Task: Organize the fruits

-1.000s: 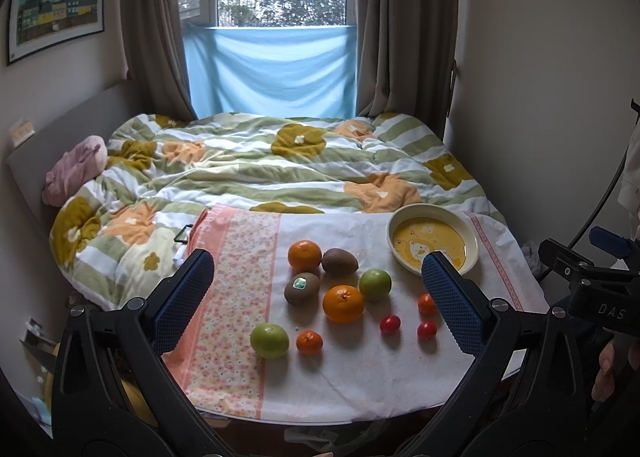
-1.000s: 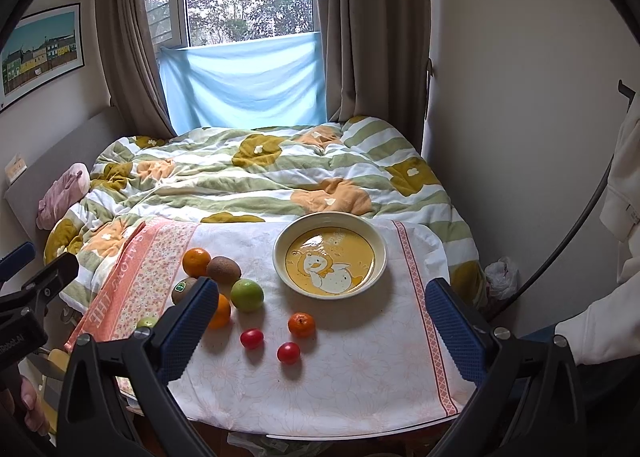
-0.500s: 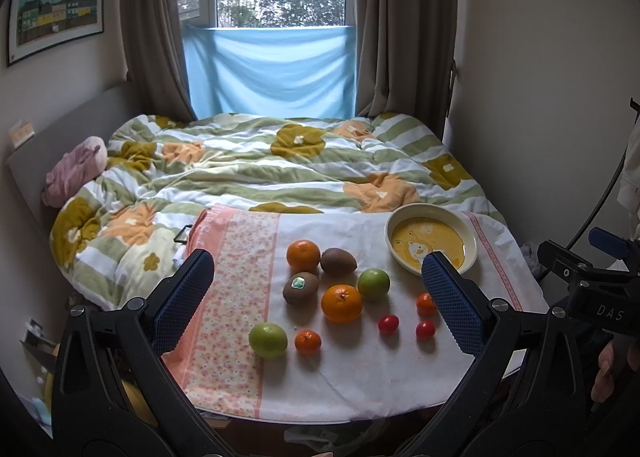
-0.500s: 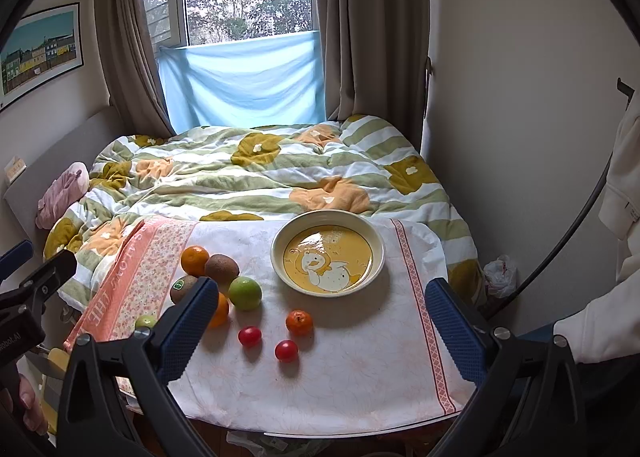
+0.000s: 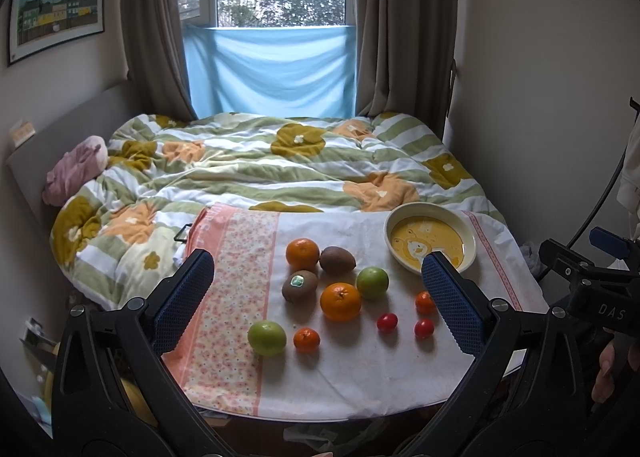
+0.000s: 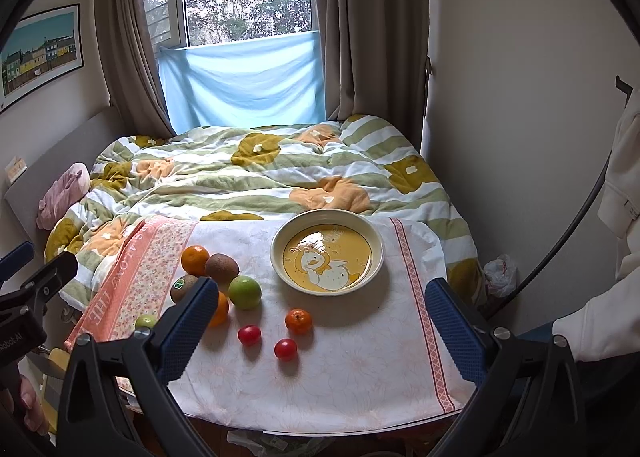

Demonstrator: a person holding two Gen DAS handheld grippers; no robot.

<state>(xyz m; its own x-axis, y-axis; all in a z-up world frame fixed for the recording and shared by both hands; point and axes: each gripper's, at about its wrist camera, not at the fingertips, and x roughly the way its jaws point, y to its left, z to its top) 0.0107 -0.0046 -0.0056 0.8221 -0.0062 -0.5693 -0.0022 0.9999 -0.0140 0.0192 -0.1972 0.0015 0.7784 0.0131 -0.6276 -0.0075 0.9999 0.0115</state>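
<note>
Although fruit lies scattered over the cloth-covered desk [image 5: 360, 377], the one container, a cream bowl [image 6: 280, 253] with a yellow cartoon print inside, holds none of it and stands at the far right of the desk beside the bed [image 5: 280, 161]. To its left are two oranges [image 5: 340, 301], the farther one touching a kiwi [image 5: 337, 259], a second kiwi with a sticker [image 5: 299, 285], and a green apple [image 5: 372, 283] just beside the nearer orange. Nearer the front edge lie another green apple [image 5: 267, 337] next to a small tangerine [image 5: 307, 339], two cherry tomatoes [image 6: 249, 334], and a second small tangerine [image 6: 298, 321]. The left wrist view shows the whole spread and the right gripper's body at its right edge; the right wrist view shows the bowl's print clearly, but its own left finger hides most of the near orange and the front apple. The left gripper [image 5: 320, 309] hangs above the near edge of the desk with its jaws wide apart, holding and touching nothing. The right gripper [image 6: 324, 321] hangs likewise, jaws wide and empty, well short of the bowl.
</note>
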